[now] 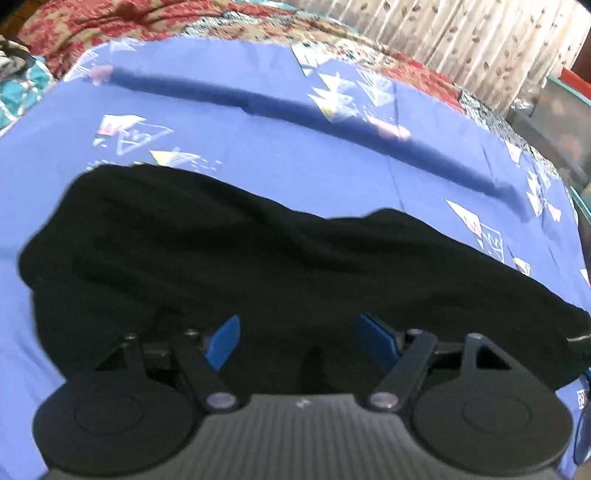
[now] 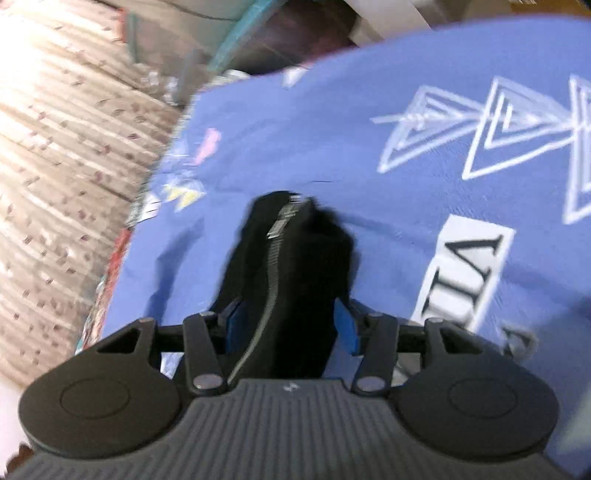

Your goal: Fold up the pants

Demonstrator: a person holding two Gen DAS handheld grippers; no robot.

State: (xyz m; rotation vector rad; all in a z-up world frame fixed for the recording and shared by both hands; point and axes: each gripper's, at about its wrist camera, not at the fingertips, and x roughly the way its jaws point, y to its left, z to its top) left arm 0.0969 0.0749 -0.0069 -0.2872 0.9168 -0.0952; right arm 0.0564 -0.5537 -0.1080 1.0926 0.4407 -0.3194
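the left hand-held gripper [image 1: 299,341] hangs over the black pants [image 1: 229,258] with its 2 blue pads [image 1: 223,341] spread apart and nothing pinched between them; it is released, the dark cloth lying just under and ahead of the tips. the pants are bunched in a long, rumpled heap across the blue bedsheet [image 1: 258,147], which carries white triangle prints and a dark crease line running across it behind the heap. beyond the sheet a red floral blanket [image 1: 110,22] lies along the far edge, and a pale curtain [image 1: 461,37] with small leaf marks hangs behind the bed.

the right hand-held gripper [image 2: 290,328] is clenched on a gathered part of the same pants [image 2: 306,266]: black cloth fills the space between its blue pads [image 2: 345,325], both pressing on it, and a grey ribbed strip [image 2: 275,254] of the garment runs up the middle of the held bunch. the cloth stands out ahead of the tips above the sheet [image 2: 332,129], whose white label with black letters [image 2: 469,273] lies just to the right. the curtain [image 2: 55,184] fills the left side of this view, which is blurred.
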